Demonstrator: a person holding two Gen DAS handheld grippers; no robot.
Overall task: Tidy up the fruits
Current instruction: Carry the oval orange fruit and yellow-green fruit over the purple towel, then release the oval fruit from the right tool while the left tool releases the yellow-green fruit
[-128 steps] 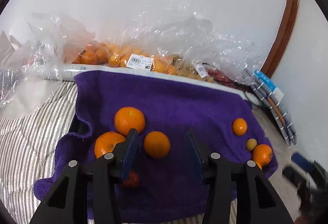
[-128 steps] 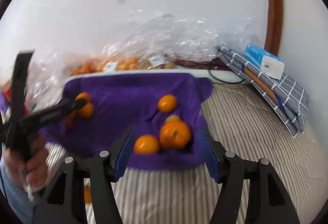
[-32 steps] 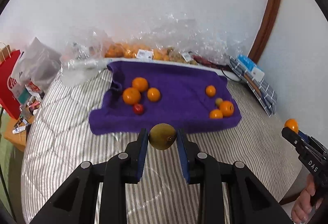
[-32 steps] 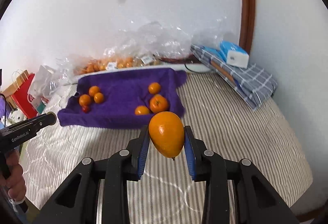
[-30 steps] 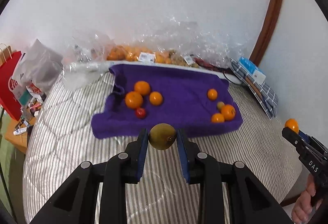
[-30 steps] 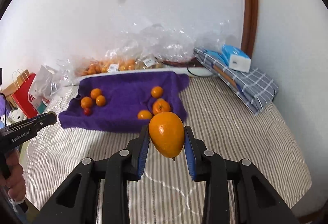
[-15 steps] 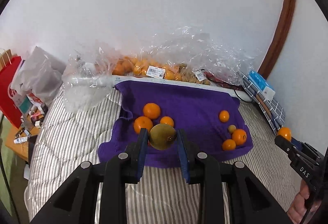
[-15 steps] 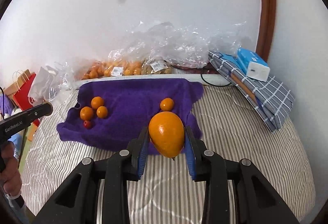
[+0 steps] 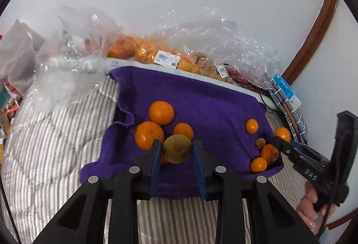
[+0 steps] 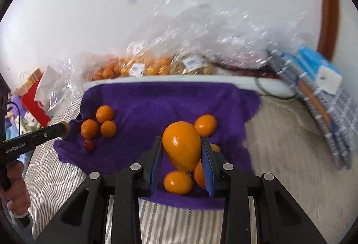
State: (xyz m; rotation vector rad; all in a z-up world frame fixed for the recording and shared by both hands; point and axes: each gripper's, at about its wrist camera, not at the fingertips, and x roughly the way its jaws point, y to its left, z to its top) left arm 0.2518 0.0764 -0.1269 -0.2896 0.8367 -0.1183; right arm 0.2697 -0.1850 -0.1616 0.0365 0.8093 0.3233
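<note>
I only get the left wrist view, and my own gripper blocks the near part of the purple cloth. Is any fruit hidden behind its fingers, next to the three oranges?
Observer: Yes. A small red fruit lies on the purple cloth, just in front of the three oranges.
Operator: What is the other gripper carrying? I see only an orange speck at its tip.
Observer: The right gripper is shut on a large egg-shaped orange fruit.
Operator: And what lies on the cloth ahead of it?
Observer: A round orange sits on the cloth near its front edge, seen between that gripper's fingers.
</note>
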